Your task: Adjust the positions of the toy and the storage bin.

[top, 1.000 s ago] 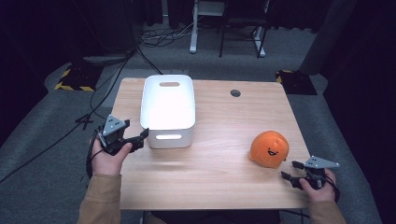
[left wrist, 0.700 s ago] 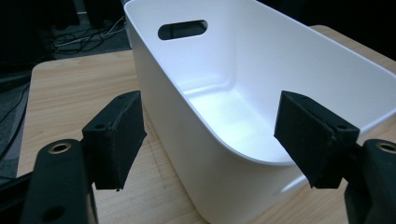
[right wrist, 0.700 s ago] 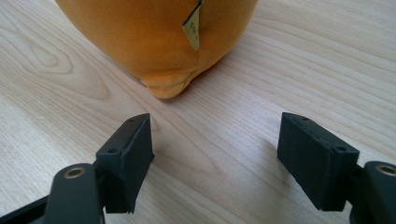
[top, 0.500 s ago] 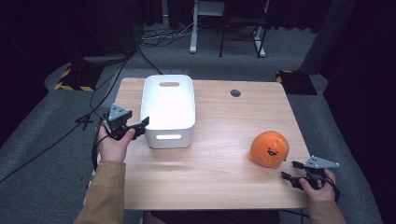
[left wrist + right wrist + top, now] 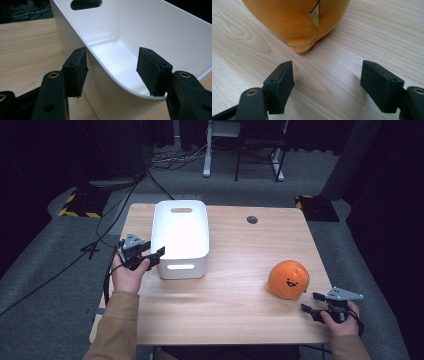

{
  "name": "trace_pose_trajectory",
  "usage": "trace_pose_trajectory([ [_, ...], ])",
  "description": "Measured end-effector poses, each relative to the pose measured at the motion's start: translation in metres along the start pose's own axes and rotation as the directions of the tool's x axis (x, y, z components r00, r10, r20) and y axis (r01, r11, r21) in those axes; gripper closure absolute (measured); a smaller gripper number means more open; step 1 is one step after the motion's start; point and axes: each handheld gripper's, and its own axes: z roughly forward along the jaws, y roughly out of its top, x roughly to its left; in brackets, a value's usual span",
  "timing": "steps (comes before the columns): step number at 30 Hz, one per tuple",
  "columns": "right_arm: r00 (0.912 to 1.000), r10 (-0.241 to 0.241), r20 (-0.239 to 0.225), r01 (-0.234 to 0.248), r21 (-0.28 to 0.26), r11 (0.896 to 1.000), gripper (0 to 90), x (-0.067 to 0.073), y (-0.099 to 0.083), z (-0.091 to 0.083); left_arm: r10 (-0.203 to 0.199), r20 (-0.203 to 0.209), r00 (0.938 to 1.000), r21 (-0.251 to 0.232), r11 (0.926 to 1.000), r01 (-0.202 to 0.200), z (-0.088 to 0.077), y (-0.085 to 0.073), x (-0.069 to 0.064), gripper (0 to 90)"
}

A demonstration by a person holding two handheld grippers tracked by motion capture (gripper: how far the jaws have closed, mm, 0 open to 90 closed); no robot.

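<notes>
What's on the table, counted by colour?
White: 1, plastic bin
Orange: 1, plush toy
Total: 2

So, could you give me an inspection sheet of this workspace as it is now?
Surface: wooden table, one dark round spot near the far edge.
Job's things: white bin, empty; orange plush toy apart from it.
Clutter: nothing seen.
Grippers: left hand-held gripper, jaws just closed on the bin's near corner wall; right hand-held gripper open, short of the toy.
Cables: loose cables on the floor, far left.
Surroundings: grey carpet, dark room.
</notes>
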Motion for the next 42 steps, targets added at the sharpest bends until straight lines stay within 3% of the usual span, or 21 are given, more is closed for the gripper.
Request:
trace_pose_trajectory([
  [4,1.0000,0.002,-0.001,-0.002,0.001,1.000,26.9,0.000,0.000,0.000,0.014,0.045,0.9989,0.007,0.9999,-0.014,-0.001,-0.002,-0.006,43.1],
  [19,1.0000,0.000,-0.001,0.000,0.000,1.000,26.9,0.000,0.000,0.000,0.054,0.098,0.9937,-0.022,0.9984,-0.052,-0.008,-0.017,-0.054,40.4],
  [21,1.0000,0.002,-0.001,-0.002,0.000,1.000,26.9,0.000,0.000,0.000,0.075,0.102,0.9920,-0.015,0.9972,-0.074,-0.010,-0.019,-0.066,38.8],
  [30,1.0000,0.002,-0.002,-0.002,0.000,1.000,26.9,0.000,0.000,0.000,0.113,0.156,0.9813,0.009,0.9933,-0.115,-0.013,-0.025,-0.095,34.9],
  [42,1.0000,0.001,-0.001,-0.001,0.000,1.000,26.9,0.000,0.000,0.000,0.128,0.213,0.9688,-0.001,0.9914,-0.131,-0.020,-0.036,-0.129,32.7],
])
